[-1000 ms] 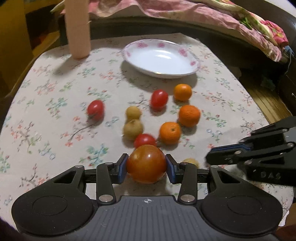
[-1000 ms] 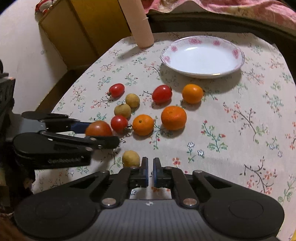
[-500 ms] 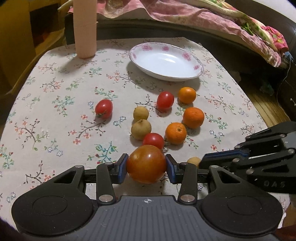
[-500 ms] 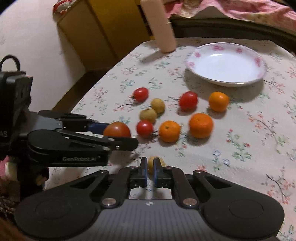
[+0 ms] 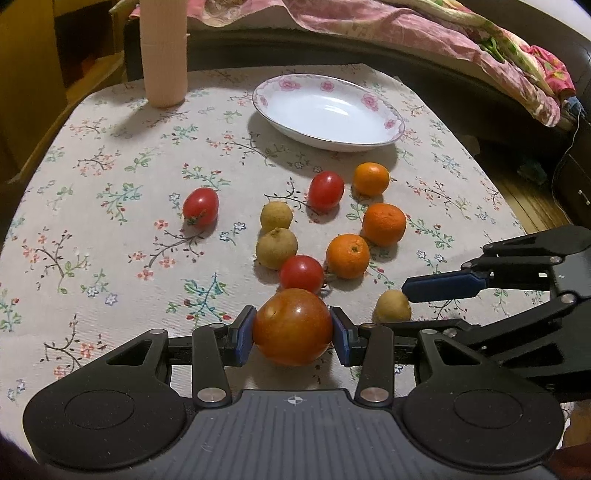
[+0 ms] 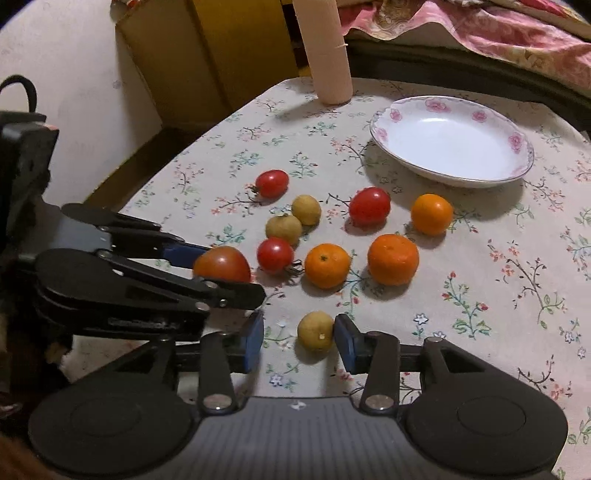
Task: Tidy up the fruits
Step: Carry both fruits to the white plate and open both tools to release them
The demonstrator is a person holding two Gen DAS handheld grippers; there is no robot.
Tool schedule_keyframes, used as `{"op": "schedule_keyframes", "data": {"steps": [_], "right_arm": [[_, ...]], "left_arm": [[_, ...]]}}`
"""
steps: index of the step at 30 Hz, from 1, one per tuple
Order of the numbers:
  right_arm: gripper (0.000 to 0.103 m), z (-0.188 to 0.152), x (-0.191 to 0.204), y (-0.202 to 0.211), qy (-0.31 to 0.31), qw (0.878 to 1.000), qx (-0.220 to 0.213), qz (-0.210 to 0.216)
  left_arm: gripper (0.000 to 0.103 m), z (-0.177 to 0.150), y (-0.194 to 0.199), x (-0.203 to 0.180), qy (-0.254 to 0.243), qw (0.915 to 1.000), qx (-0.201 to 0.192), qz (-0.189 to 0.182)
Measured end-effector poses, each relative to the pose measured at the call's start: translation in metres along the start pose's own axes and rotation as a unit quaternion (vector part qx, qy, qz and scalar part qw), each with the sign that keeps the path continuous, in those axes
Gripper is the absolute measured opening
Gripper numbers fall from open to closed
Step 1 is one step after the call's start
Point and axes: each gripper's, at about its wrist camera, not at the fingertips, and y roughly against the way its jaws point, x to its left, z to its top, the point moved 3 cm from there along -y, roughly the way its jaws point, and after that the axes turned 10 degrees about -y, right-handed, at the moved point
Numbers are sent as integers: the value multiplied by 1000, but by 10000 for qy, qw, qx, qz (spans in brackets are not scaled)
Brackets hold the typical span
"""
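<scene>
My left gripper (image 5: 292,335) is shut on a large tomato (image 5: 292,326), held just above the flowered tablecloth. My right gripper (image 6: 300,338) is open, and a small yellow longan (image 6: 316,330) lies between its pads, close to the right one. The same longan (image 5: 392,307) shows beside the right gripper's blue pad in the left wrist view. Three oranges (image 5: 347,256), three small tomatoes (image 5: 301,273) and two more longans (image 5: 276,247) lie scattered mid-table. A white plate with pink flowers (image 5: 391,123) sits empty at the back.
A tall pink cylinder (image 5: 164,51) stands at the back left of the table. A dark sofa edge with a pink blanket (image 5: 424,29) runs behind the plate. A yellow cabinet (image 6: 236,48) stands off the table's left side.
My right gripper went from shut to open and moved forward so the near longan now lies between its pads. The left gripper kept the large tomato and shifted slightly.
</scene>
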Motion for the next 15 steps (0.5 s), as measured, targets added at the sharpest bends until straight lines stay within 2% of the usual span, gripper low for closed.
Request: {"op": "schedule_keyframes", "data": {"steps": [4, 8, 15], "right_arm": [[43, -2, -4, -7, -60, 9998, 156, -141], [26, -2, -9, -7, -186, 9995, 113, -226], [26, 4, -17, 1, -508, 9985, 104, -145]], "left_arm": [[51, -1, -2, -2, -47, 10000, 49, -10], [51, -1, -3, -3, -83, 9999, 89, 0], [51, 6, -1, -11, -234, 9997, 37, -23]]}}
